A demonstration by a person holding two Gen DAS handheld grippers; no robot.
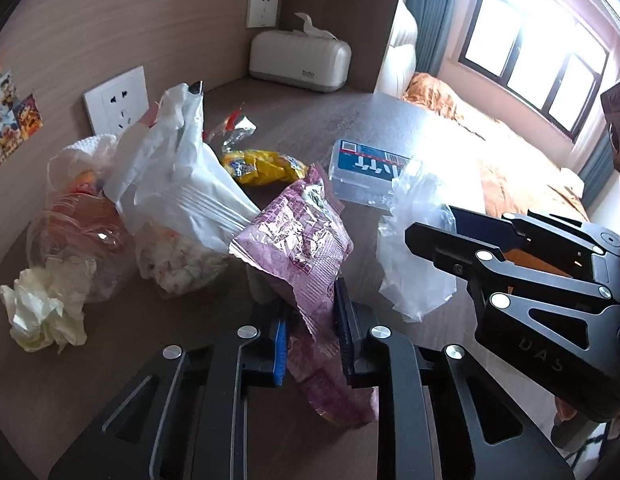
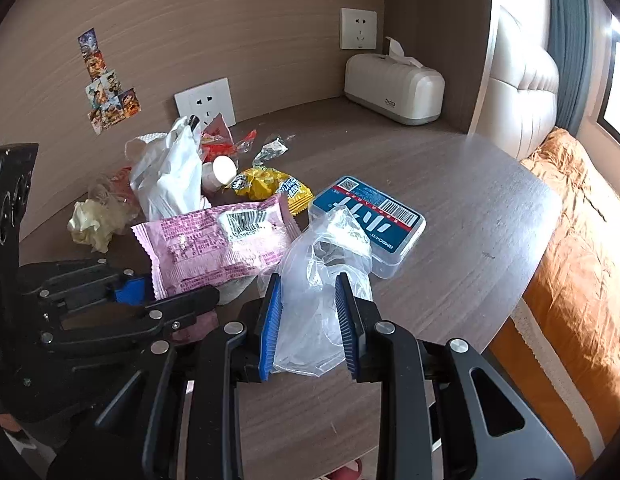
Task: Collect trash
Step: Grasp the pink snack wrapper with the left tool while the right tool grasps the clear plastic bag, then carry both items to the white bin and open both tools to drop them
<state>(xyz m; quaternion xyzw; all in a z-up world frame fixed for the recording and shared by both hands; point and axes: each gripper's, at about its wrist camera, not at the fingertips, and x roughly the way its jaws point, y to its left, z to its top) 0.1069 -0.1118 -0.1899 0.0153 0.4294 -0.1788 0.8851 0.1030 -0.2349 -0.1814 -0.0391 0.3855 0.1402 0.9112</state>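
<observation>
My left gripper [image 1: 310,332] is shut on a pink snack wrapper [image 1: 298,244] and holds it above the brown table [image 1: 330,120]. The wrapper also shows in the right wrist view [image 2: 218,248]. My right gripper [image 2: 310,320] stands around a clear crumpled plastic bag [image 2: 322,280], jaws a hand's width apart with the bag between the blue pads. The bag also shows in the left wrist view [image 1: 414,240]. A white plastic bag [image 1: 178,184], a yellow wrapper [image 1: 262,166], a crumpled tissue [image 1: 42,304] and a clear box with a blue label [image 1: 366,172] lie on the table.
A white tissue box [image 1: 300,62] stands at the back of the table by the wall. Two wall sockets [image 1: 116,102] are on the wooden wall. A bed with an orange cover [image 2: 570,240] borders the table's right edge. A window [image 1: 534,48] is beyond.
</observation>
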